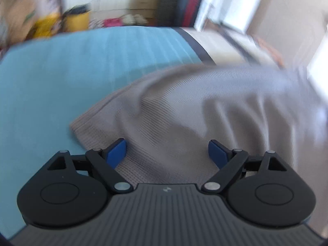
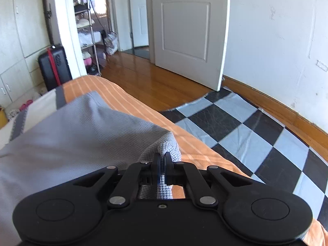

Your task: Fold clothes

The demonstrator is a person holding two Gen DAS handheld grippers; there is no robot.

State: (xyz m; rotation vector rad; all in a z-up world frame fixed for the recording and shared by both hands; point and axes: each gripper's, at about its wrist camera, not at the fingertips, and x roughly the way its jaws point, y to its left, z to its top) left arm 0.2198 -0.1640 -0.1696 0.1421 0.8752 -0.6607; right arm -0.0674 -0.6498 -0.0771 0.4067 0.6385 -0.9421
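Note:
A grey knit garment [image 1: 184,106] lies across the bed, over the blue part of the striped bedspread [image 1: 61,65]. My left gripper [image 1: 167,153] hangs open just above the garment's near edge, its blue pads [image 1: 116,152] wide apart and pressing on nothing. In the right wrist view the same grey garment [image 2: 71,127] stretches away to the left over the orange part of the bedspread [image 2: 127,100]. My right gripper [image 2: 162,164] is shut on a bunched corner of the garment, which sticks up between the black fingers.
The bed's edge drops to a wooden floor [image 2: 143,73] and a black-and-grey checkered mat [image 2: 246,131] on the right. A white door [image 2: 190,30] stands ajar beyond. A black suitcase [image 2: 54,67] stands by the wall. Yellow boxes [image 1: 78,22] sit past the bed.

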